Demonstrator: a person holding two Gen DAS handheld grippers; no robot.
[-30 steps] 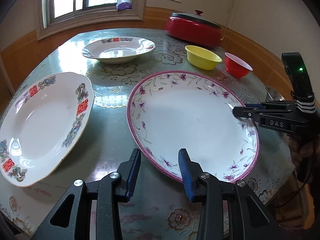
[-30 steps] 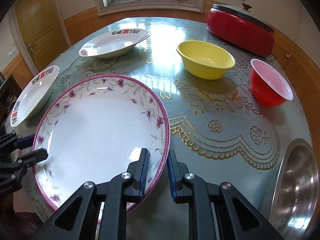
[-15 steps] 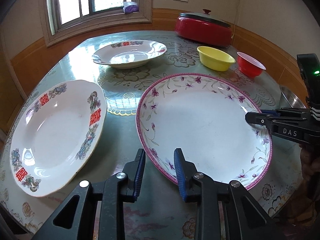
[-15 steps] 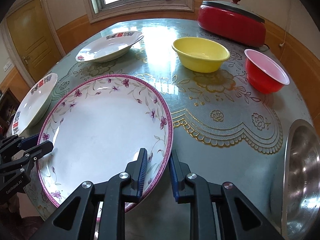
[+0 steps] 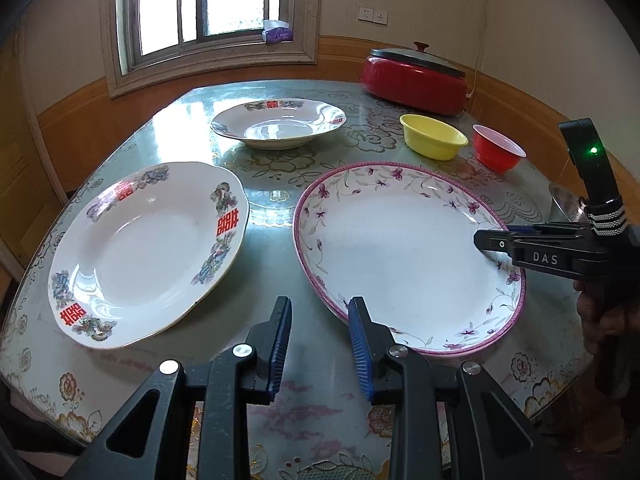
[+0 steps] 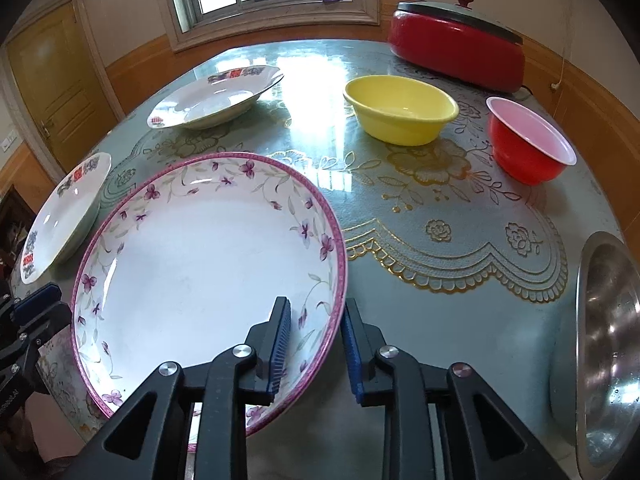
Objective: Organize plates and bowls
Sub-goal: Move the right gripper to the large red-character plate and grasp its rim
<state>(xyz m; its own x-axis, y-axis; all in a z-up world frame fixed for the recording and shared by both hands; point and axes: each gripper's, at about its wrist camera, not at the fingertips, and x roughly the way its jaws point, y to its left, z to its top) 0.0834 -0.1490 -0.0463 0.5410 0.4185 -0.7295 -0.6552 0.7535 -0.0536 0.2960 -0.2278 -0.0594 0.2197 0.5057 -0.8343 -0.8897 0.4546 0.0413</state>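
Observation:
A large white plate with a purple floral rim (image 5: 400, 248) (image 6: 200, 260) lies on the table. My right gripper (image 6: 314, 320) straddles its right rim; its jaws are opening and the pads stand off the rim. In the left wrist view the right gripper (image 5: 486, 240) shows side-on at that rim. My left gripper (image 5: 318, 320) is open just off the plate's near-left rim, with only tablecloth between its pads. Two white plates with red characters sit to the left (image 5: 148, 252) and at the back (image 5: 276, 124). A yellow bowl (image 6: 400, 110) and a red bowl (image 6: 528, 148) stand behind.
A red lidded electric pot (image 5: 416, 80) stands at the far right of the table (image 5: 272, 200). A steel bowl (image 6: 608, 340) sits at the table's right edge, close to my right gripper. A person's hand (image 5: 600, 316) holds the right gripper. A window is behind.
The left gripper has narrowed and drawn back and up, so the floral plate's rim no longer lies between its pads. The right gripper's jaws have spread apart from the rim they gripped.

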